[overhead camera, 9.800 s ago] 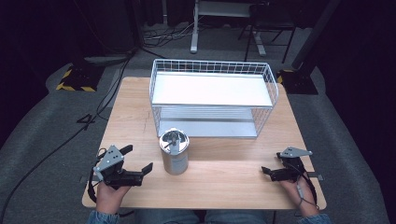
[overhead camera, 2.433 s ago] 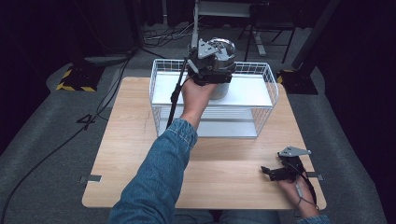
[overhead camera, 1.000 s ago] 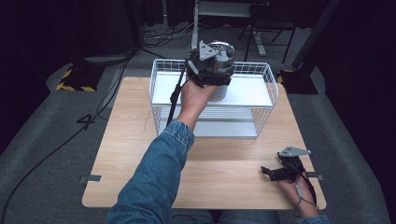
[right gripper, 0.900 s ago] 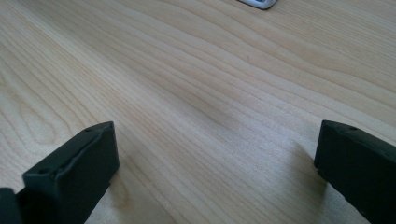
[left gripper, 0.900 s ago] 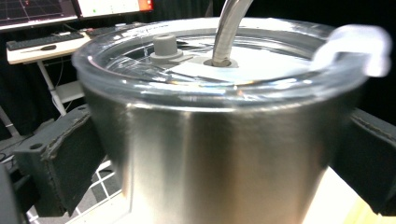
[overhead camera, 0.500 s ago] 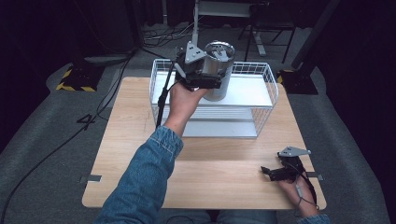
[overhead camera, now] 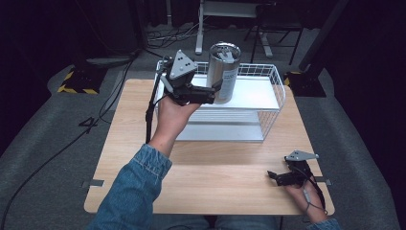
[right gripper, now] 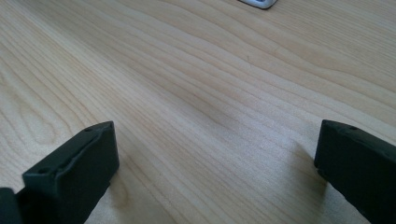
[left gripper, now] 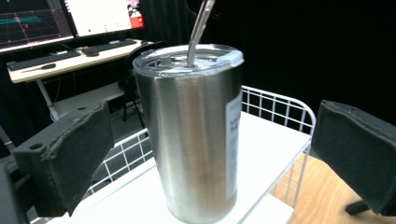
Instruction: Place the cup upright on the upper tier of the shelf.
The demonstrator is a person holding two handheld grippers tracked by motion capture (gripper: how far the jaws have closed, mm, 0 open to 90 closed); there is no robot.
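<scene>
A steel tumbler point(overhead camera: 222, 72) with a clear lid and a metal straw point(left gripper: 198, 28) stands upright on the white top shelf point(overhead camera: 253, 93) of a wire rack. My left gripper point(overhead camera: 212, 94) is open just left of it. In the left gripper view the tumbler point(left gripper: 196, 135) sits between the two black pads point(left gripper: 70, 154), with a gap on each side. My right gripper point(overhead camera: 273, 176) rests open on the wooden table point(overhead camera: 210, 177) at the front right, nothing between its jaws point(right gripper: 215, 163).
The white wire rack point(overhead camera: 277, 76) takes up the far middle of the table, with a lower shelf point(overhead camera: 225, 132) under the top one. Dark floor, cables and a desk with monitors point(left gripper: 70, 18) lie beyond the table.
My left gripper has let go of the tumbler on the top shelf and drawn back to the left. The right gripper has stayed still.
</scene>
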